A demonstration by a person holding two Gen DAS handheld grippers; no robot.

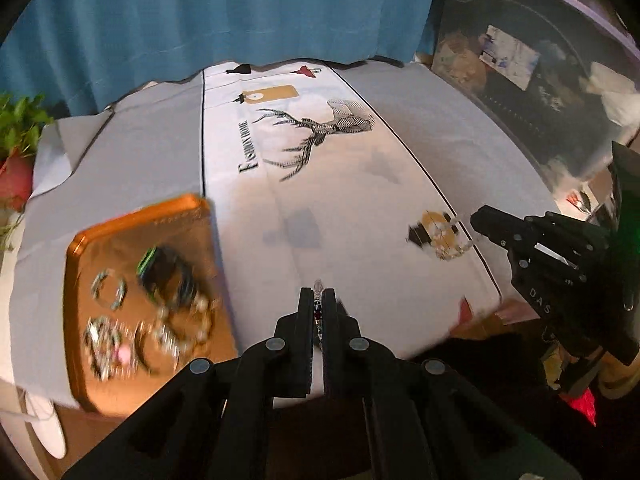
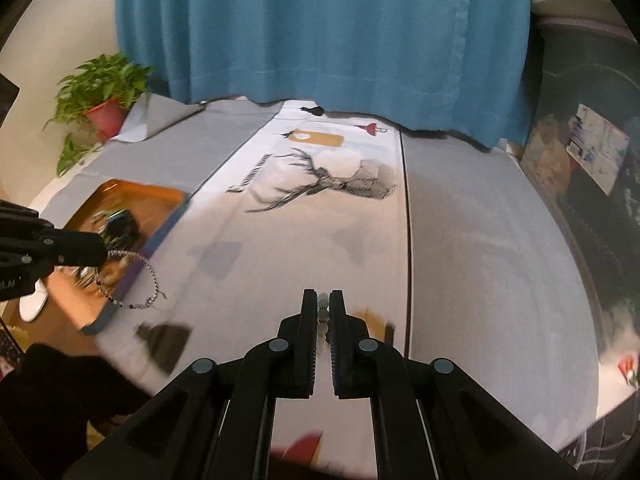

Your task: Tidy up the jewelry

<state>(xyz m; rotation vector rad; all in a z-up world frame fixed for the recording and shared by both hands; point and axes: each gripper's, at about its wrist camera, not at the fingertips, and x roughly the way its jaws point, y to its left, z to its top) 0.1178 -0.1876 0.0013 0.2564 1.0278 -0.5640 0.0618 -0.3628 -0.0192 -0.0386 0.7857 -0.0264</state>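
Note:
My left gripper (image 1: 318, 294) is shut on a thin silver chain bracelet (image 1: 318, 312) with small dark beads. In the right wrist view that bracelet (image 2: 140, 280) hangs in a loop from the left gripper (image 2: 105, 254), above the table's near left edge. My right gripper (image 2: 324, 296) is shut on a bracelet of pale beads (image 2: 323, 318). Seen from the left wrist, the pale bracelet (image 1: 448, 242) dangles from the right gripper (image 1: 476, 220) over the cloth. An orange tray (image 1: 196, 208) lies at the left with several bracelets heaped in it.
A white and grey tablecloth (image 2: 480, 240) with a deer print (image 2: 320, 184) covers the table. A potted plant (image 2: 102, 92) stands at the back left and a blue curtain (image 2: 320, 40) hangs behind. Dark cluttered shelving (image 1: 540, 80) borders the right side.

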